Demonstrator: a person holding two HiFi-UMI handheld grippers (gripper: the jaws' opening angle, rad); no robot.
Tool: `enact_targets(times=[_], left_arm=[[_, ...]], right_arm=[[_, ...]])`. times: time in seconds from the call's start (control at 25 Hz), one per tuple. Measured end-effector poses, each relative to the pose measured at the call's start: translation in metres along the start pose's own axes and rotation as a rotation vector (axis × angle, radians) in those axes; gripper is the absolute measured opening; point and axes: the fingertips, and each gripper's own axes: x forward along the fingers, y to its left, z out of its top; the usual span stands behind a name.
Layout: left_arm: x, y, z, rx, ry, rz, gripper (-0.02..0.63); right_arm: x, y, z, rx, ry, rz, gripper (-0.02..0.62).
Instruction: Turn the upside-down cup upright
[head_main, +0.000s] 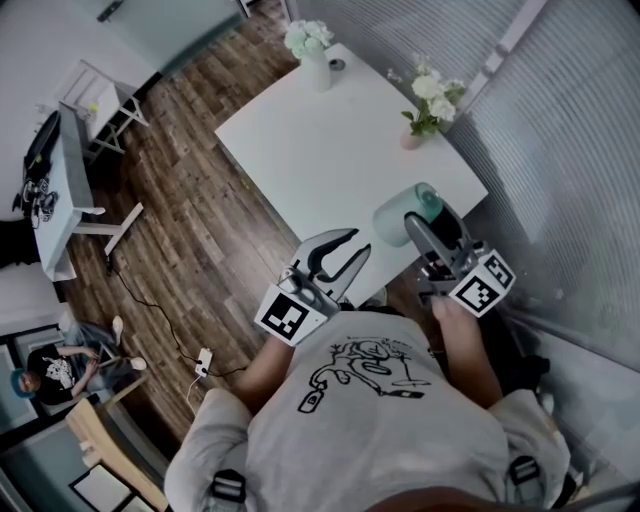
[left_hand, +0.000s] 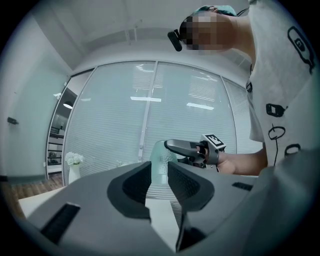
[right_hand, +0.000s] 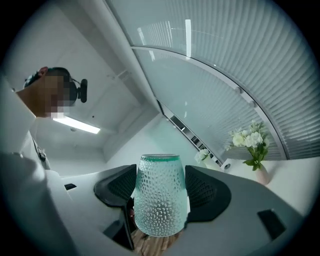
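The cup (head_main: 403, 214) is teal dimpled glass, and it hangs tilted on its side over the near right corner of the white table (head_main: 320, 150). My right gripper (head_main: 428, 222) is shut on it. In the right gripper view the cup (right_hand: 159, 200) fills the gap between both pads, narrow end pointing away. My left gripper (head_main: 352, 245) stands open at the table's near edge, left of the cup and apart from it. In the left gripper view its jaws (left_hand: 159, 180) hold nothing. The cup (left_hand: 161, 157) and the right gripper (left_hand: 192, 149) show beyond them.
A white vase of flowers (head_main: 318, 60) stands at the table's far corner, with a small round object (head_main: 337, 64) beside it. A pink vase with flowers (head_main: 428, 105) is at the right edge. Blinds and a glass wall (head_main: 560, 150) run along the right. Wooden floor (head_main: 190, 200) lies to the left.
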Motion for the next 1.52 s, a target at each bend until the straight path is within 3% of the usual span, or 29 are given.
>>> enact_targets(times=[0.84, 1.52], left_arm=[[0.002, -0.033, -0.011, -0.007, 0.016, -0.04, 0.11], [0.017, -0.044, -0.019, 0.038, 0.05, -0.11, 0.115]], right_arm=[[-0.018, -0.017, -0.016, 0.521, -0.208, -0.005, 0.322], [-0.017, -0.015, -0.026, 0.601, -0.263, 0.01, 0.322]])
